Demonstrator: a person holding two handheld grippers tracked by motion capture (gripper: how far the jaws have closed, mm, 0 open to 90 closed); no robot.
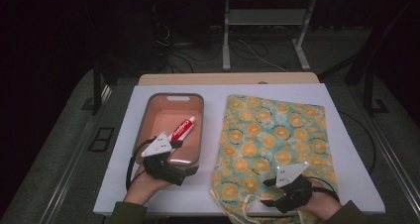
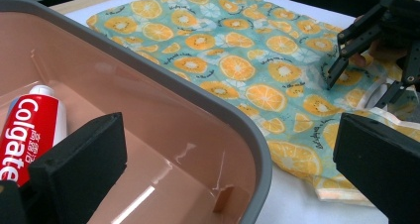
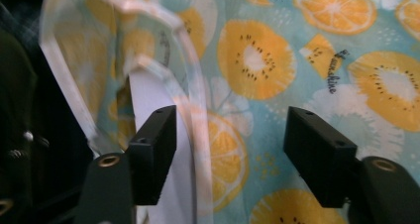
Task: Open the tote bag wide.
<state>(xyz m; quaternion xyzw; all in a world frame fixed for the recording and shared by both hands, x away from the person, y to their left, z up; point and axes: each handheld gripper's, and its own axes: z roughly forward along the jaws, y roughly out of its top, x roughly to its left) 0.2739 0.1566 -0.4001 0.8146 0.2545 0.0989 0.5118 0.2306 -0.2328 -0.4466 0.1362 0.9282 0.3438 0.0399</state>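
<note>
Our right hand-held gripper (image 1: 268, 192) hovers half-open over the fruit-print bag (image 1: 272, 140); left hand-held gripper (image 1: 176, 149) wide open at the tray (image 1: 198, 135) rim.

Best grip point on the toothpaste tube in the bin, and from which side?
Take the toothpaste tube across its flat red body, coming straight down from above. It lies flat and diagonal on the floor of the bin, whose walls block a sideways approach; turn the fingers across its length.
</note>
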